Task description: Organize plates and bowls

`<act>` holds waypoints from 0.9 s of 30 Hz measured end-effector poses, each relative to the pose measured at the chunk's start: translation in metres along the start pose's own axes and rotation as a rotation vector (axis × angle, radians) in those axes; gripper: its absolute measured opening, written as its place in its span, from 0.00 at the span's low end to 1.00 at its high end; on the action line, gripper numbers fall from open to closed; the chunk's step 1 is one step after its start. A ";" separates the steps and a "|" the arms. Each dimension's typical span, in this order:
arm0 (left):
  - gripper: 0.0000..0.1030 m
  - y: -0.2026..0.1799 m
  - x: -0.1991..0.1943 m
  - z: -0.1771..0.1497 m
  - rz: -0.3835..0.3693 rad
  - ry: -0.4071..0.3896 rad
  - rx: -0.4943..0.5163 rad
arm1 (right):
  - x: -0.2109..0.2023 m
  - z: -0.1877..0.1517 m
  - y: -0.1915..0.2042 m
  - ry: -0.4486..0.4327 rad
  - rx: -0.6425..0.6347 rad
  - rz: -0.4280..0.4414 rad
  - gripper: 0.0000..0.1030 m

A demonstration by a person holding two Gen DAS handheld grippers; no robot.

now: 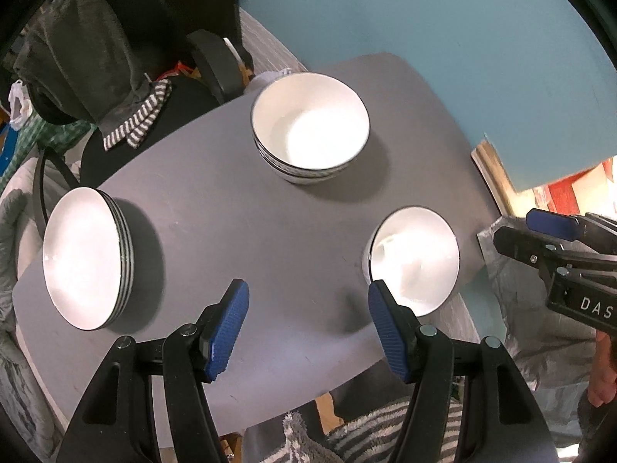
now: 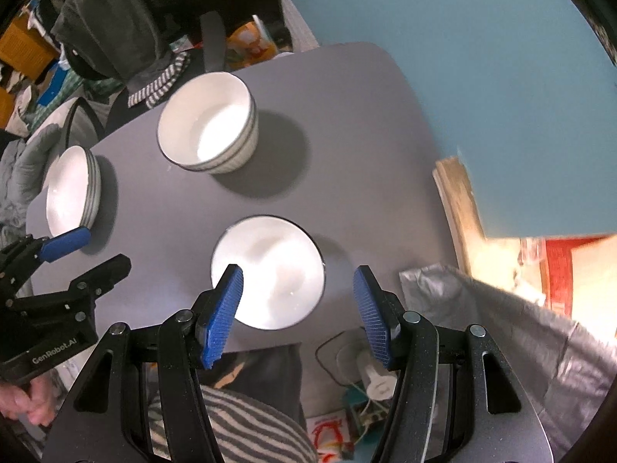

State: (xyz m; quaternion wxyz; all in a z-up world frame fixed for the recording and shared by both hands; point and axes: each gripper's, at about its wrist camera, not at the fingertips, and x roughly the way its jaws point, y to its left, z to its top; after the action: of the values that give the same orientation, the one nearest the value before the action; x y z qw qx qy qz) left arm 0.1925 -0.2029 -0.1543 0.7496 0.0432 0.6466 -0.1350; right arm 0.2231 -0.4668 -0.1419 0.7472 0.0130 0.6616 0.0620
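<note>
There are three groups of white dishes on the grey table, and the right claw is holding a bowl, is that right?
Not quite. The right claw is open and holds nothing, as the right wrist view shows; it hovers over the near bowl. The three groups on the grey table are right.

White dishes w/ dark rims on a grey tabletop (image 1: 239, 231), teal floor (image 1: 424, 19) behind.
Far stack of white ceramic bowls (image 1: 310, 127): dark-striped outside; left stack of white plates (image 1: 83, 256): dark edges; near-right single white bowl (image 2: 268, 272): thin black rim. Gripper pads (image 1: 227, 332): ribbed blue on black; grey-white striped cloth (image 1: 139, 119) far left.
</note>
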 end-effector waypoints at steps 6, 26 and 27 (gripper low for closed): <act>0.64 -0.012 0.009 -0.003 -0.002 0.027 0.032 | 0.011 -0.015 -0.006 0.012 0.035 0.002 0.57; 0.64 -0.032 0.083 0.017 -0.071 0.174 0.067 | 0.086 -0.027 -0.040 0.061 0.137 0.054 0.57; 0.64 -0.032 0.086 0.017 -0.072 0.178 0.062 | 0.089 -0.027 -0.041 0.063 0.135 0.057 0.57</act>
State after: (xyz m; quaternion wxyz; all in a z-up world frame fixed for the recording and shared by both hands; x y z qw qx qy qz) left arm 0.2116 -0.2506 -0.2326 0.6822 0.0550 0.7072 -0.1773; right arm 0.2095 -0.4992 -0.2374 0.7215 0.0802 0.6867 0.0386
